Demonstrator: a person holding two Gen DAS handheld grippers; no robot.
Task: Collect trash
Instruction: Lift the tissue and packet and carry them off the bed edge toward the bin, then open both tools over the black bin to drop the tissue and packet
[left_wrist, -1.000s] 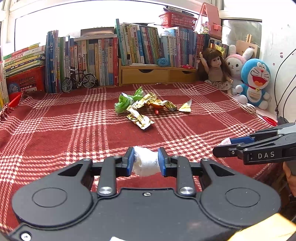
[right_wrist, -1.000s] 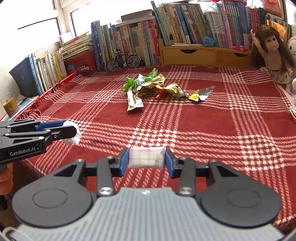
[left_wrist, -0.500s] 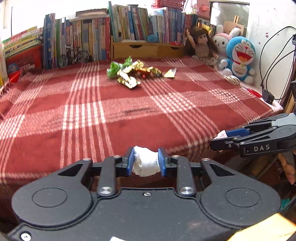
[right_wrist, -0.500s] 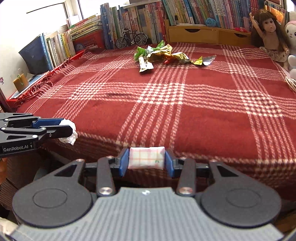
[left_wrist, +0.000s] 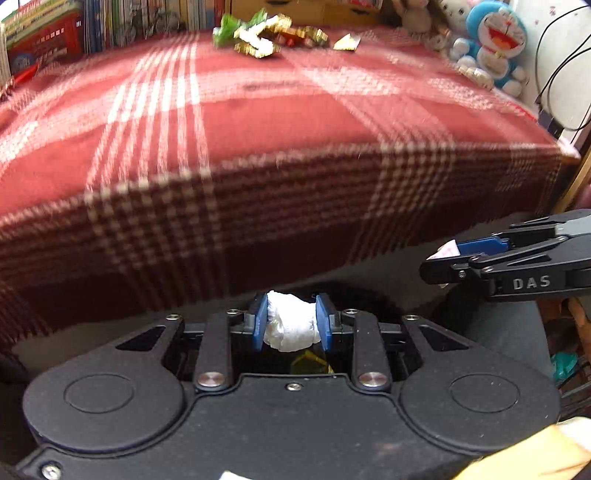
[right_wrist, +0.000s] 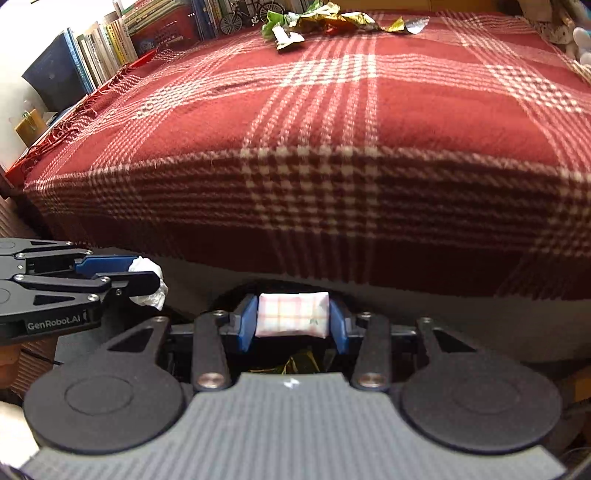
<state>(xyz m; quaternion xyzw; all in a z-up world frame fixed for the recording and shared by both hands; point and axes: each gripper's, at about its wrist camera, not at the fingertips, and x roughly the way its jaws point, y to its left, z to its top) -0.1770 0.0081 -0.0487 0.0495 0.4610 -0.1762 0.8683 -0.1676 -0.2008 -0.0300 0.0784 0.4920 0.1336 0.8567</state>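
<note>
My left gripper (left_wrist: 291, 325) is shut on a crumpled white tissue (left_wrist: 291, 326), held below the front edge of the table. My right gripper (right_wrist: 292, 319) is shut on a small pink-checked tissue packet (right_wrist: 292, 319). Each gripper shows in the other's view: the right gripper (left_wrist: 443, 260) at the right edge, the left gripper (right_wrist: 147, 280) at the left with the tissue (right_wrist: 151, 293) sticking out. Under both grippers a dark opening holds crumpled gold and green wrappers (right_wrist: 295, 365). A pile of foil wrappers (left_wrist: 273, 35) lies at the far side of the red plaid cloth (left_wrist: 258, 122).
Books (right_wrist: 110, 48) line the back and left of the table. Plush toys (left_wrist: 495, 48) sit at the far right, with black cables (left_wrist: 554, 74) on the wall beside them. The cloth hangs over the table's front edge (right_wrist: 332, 229).
Both grippers have drawn back from over the table and sunk below its front edge, tilting downward. Each keeps its hold. The wrapper pile now sits far up in both views.
</note>
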